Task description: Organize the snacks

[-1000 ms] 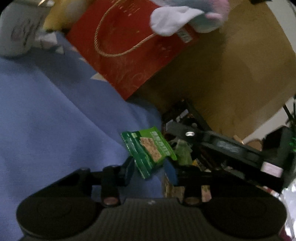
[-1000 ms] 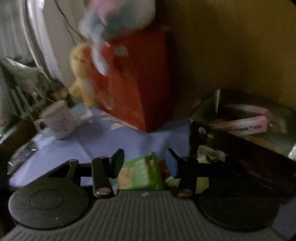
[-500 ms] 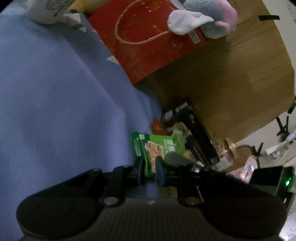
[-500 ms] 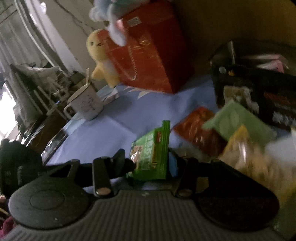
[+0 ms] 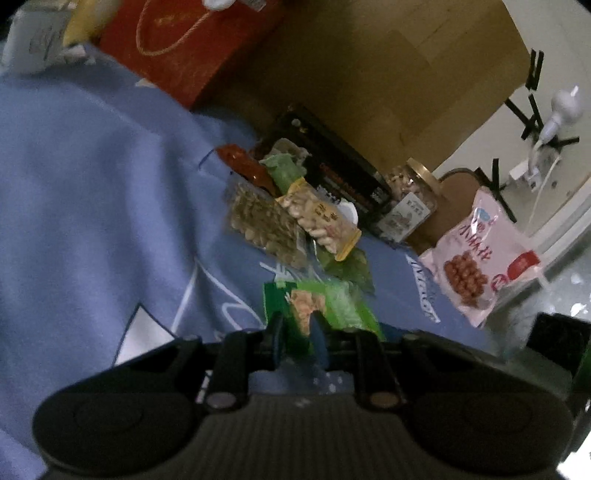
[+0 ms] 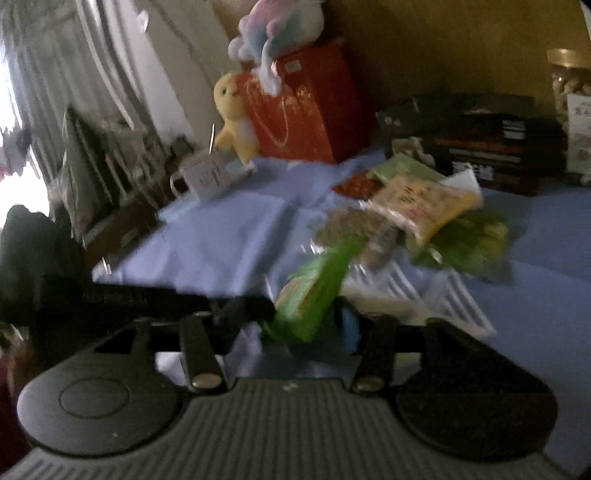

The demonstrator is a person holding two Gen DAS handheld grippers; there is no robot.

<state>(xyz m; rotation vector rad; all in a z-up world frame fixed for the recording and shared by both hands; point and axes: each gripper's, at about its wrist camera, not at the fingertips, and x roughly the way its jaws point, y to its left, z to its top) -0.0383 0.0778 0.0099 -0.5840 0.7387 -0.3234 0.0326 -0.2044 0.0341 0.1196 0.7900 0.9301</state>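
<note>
Left wrist view: the left claw (image 5: 297, 338) pinches the green cracker packet (image 5: 317, 308) at its near edge, with the snack pile (image 5: 291, 218) ahead on the blue cloth (image 5: 92, 192).

Right wrist view: the right claw (image 6: 308, 319) has just been opening, its jaws now apart around the same packet (image 6: 314, 288), apparently handing it over. Next, the left must carry it alone.

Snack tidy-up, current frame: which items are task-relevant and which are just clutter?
In play:
- green cracker packet, clamped by left gripper
- yellow peanut packet
- clear seed bag
- red packet
- pink snack bag
- nut jar
- black box

Just lying about:
- red gift bag
- yellow plush
- pastel plush
- mug
</note>
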